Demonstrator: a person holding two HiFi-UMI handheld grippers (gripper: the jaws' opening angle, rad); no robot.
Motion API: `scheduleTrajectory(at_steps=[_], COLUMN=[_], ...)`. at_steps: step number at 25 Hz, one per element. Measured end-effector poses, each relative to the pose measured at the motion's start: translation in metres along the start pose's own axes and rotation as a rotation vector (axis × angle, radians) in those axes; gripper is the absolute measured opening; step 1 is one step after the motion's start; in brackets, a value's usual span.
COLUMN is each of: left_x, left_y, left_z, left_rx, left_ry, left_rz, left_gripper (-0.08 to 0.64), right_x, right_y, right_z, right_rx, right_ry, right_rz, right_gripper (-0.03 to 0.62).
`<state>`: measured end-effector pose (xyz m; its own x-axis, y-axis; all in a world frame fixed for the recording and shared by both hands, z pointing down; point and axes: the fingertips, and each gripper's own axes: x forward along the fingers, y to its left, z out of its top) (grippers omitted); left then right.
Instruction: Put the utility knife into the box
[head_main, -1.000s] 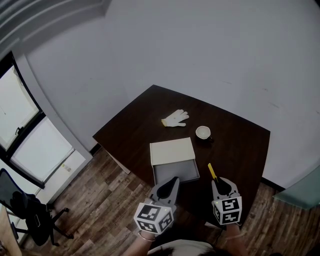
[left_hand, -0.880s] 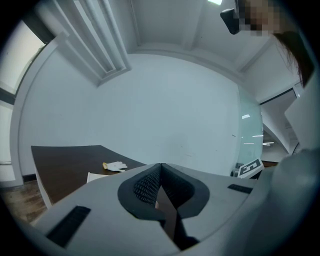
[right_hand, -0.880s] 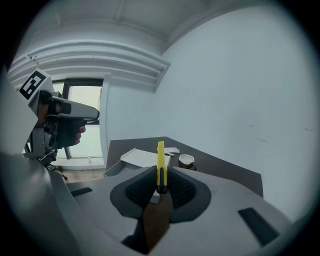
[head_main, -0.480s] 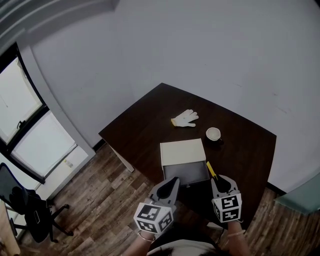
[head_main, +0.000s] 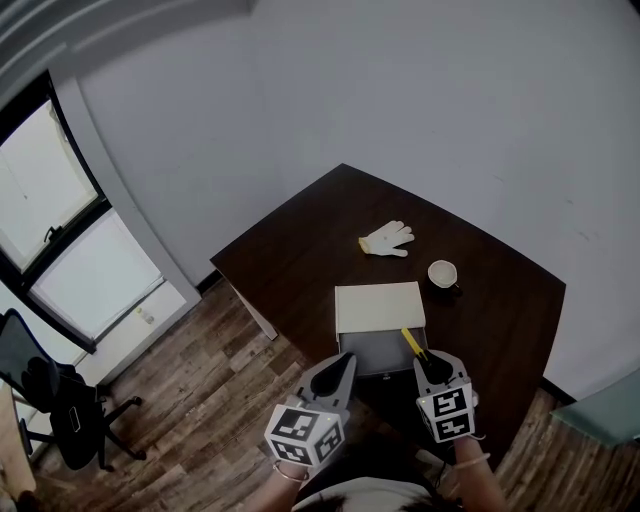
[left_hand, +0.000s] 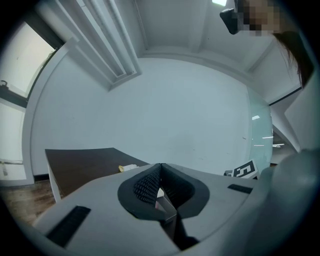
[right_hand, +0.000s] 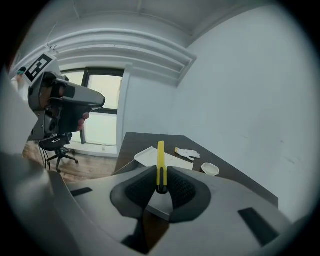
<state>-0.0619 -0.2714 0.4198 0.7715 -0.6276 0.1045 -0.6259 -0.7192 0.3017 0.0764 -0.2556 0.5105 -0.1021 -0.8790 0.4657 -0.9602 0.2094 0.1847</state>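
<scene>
Dark desk (head_main: 290, 262) carrying the pale box (head_main: 378, 305), its open tray (head_main: 372, 356) facing the person, with a white glove (head_main: 387, 238) and a cup (head_main: 442, 273) beyond. The right claw (right_hand: 161, 186) is clamped on the yellow utility knife (right_hand: 160, 159), which in the head view appears over the tray's right side (pickup evidently done), while the left claw (left_hand: 159, 186) hangs closed and empty beside it. Remaining, as judged here: lower the knife into the tray and release it.
</scene>
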Motion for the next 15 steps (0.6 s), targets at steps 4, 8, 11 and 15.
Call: scheduleTrajectory(at_steps=[4,8,11,15], left_x=[0.001,0.006,0.009,0.012], left_y=[0.010,0.017,0.020,0.024], left_z=[0.003,0.006,0.006,0.005], left_rx=[-0.010,-0.019,-0.020,-0.023], left_ry=[-0.007,-0.016,-0.018,-0.018], left_rz=[0.037,0.069,0.088,0.115], left_gripper=[0.017,0.017,0.017,0.017], right_x=[0.013,0.027,0.037,0.050], right_y=[0.005,0.007,0.010,0.014], right_z=[0.003,0.001,-0.003,-0.009], right_rx=[-0.032,-0.063,-0.084,-0.119], right_ry=[0.012,0.029,0.046,0.067], right_rz=[0.046,0.092,0.123,0.168], right_gripper=[0.072,0.072,0.072,0.072])
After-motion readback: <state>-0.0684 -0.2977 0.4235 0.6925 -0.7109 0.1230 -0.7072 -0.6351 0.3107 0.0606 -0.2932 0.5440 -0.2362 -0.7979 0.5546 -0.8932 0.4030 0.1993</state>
